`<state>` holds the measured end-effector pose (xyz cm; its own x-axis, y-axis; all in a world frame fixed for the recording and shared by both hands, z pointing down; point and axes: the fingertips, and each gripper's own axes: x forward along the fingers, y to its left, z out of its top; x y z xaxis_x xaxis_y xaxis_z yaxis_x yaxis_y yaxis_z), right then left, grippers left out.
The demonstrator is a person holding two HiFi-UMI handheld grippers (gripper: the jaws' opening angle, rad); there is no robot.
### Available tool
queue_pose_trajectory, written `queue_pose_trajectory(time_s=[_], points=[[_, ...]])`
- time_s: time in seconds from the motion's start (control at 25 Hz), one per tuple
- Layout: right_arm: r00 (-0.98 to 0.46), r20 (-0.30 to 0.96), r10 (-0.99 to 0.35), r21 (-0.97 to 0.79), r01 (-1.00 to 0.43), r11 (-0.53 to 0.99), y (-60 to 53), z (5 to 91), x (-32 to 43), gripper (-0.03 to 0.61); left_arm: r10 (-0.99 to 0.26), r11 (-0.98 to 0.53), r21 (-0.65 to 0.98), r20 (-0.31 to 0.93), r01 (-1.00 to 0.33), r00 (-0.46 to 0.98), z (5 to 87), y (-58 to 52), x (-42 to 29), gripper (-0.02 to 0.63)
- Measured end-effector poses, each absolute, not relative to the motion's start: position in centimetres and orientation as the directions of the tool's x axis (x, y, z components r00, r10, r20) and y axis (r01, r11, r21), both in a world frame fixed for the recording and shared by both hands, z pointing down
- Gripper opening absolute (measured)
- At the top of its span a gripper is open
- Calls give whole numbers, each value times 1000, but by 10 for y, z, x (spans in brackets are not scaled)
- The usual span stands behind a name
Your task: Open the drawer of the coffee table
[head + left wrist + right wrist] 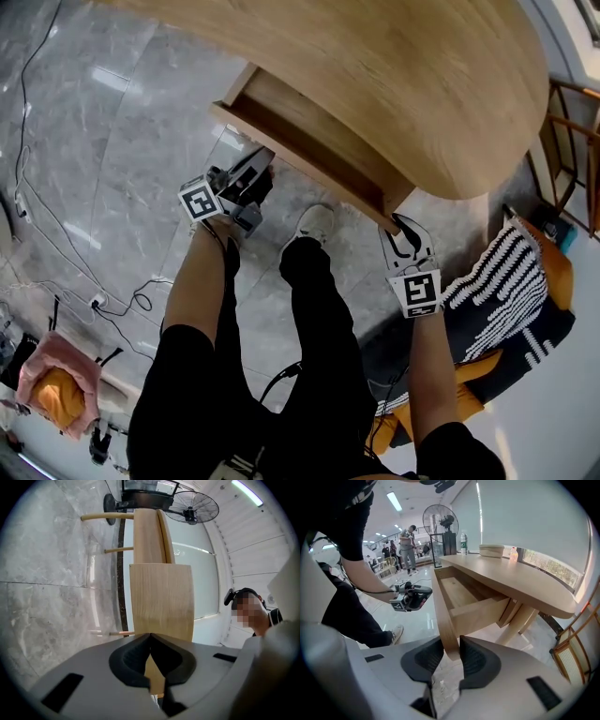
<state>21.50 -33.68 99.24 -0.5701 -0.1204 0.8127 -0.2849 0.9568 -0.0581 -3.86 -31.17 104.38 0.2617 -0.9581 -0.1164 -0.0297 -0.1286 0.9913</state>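
Jaws of the right gripper (452,649) pinched the drawer's (309,141) front at its right end, part-open under the desk (394,66); left gripper (150,637), jaws closed empty, sat off its left end.

Big open hall, like work room: shiny grey stone floor (112,169), loose cables (139,300), big fan (440,520), people (408,541) far back.

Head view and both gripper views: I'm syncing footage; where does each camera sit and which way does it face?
Head view: on the head, steeply down at the drawer; arms, legs, left gripper, right gripper.
Left gripper view: along its shut jaws at the drawer front; a person at right.
Right gripper view: along jaws clamping the drawer front; left arm, leg.
All three share the drawer.
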Motion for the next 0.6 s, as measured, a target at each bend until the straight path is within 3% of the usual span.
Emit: queue_pose_trajectory(time_s=[0.16, 0.28, 0.36, 0.44, 0.6], points=[[-550, 815, -182, -79, -417, 905, -338, 991, 220, 138, -963, -78, 996, -63, -47, 263, 1041, -305, -43, 20], [-535, 800, -271, -97, -562, 822, -339, 969, 224, 153, -958, -19, 991, 21, -135, 288, 1023, -294, -46, 20], [-529, 780, -333, -109, -639, 761, -337, 941, 223, 160, -938, 12, 968, 98, -252, 332, 999, -283, -44, 20], [-537, 749, -388, -122, -688, 716, -334, 904, 216, 115, -913, 19, 916, 180, -401, 367, 962, -273, -45, 20], [-564, 682, -465, -133, -722, 679, -327, 818, 182, 83, -904, 10, 768, 280, -640, 322, 855, -261, -65, 20]])
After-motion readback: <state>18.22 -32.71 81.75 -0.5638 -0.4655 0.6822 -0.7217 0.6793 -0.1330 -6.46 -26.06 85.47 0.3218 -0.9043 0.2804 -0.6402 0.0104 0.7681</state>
